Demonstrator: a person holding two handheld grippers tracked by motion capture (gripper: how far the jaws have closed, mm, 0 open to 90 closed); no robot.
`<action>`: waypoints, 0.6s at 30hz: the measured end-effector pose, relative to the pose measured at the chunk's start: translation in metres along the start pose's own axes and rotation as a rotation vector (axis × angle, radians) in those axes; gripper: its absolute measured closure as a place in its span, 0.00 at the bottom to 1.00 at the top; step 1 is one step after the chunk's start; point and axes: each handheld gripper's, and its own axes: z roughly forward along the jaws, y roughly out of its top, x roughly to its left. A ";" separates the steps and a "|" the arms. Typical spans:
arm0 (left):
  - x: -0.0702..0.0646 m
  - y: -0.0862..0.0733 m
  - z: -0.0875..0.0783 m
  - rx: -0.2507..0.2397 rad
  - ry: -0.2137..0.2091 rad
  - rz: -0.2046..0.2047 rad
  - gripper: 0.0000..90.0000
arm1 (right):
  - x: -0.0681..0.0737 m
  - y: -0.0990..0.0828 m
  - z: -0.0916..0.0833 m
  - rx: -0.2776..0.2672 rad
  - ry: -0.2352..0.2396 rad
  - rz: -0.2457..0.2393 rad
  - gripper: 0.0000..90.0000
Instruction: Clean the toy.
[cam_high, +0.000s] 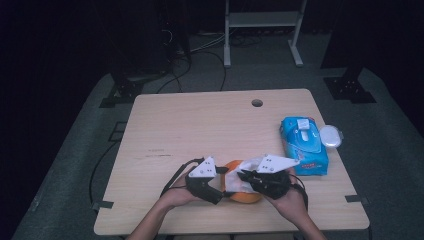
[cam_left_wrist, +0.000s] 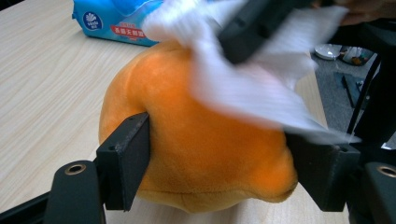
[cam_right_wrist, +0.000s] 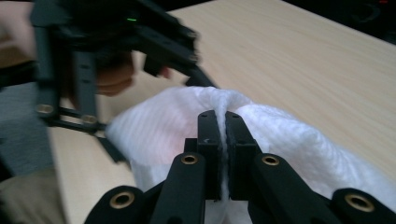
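At the table's six o'clock edge, our left gripper (cam_left_wrist: 210, 168) clamps the orange plush toy (cam_left_wrist: 196, 140) while our right gripper (cam_right_wrist: 222, 122), pinching a white wipe (cam_right_wrist: 280, 135), should rub lightly, the toy held steady.

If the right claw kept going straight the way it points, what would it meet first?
Probably the orange plush toy under the white wipe that the right claw pinches; the left claw grips the toy just beyond. Depth is unclear.
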 end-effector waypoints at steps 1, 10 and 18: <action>0.001 -0.001 0.000 -0.005 0.000 -0.002 0.28 | -0.004 -0.001 -0.002 0.006 -0.033 0.004 0.95; 0.008 0.000 -0.001 -0.029 -0.026 -0.073 0.22 | -0.013 -0.011 0.001 0.047 -0.019 0.048 0.95; -0.001 -0.001 0.004 -0.028 -0.048 -0.026 0.30 | -0.001 0.000 -0.002 0.035 0.008 0.004 0.95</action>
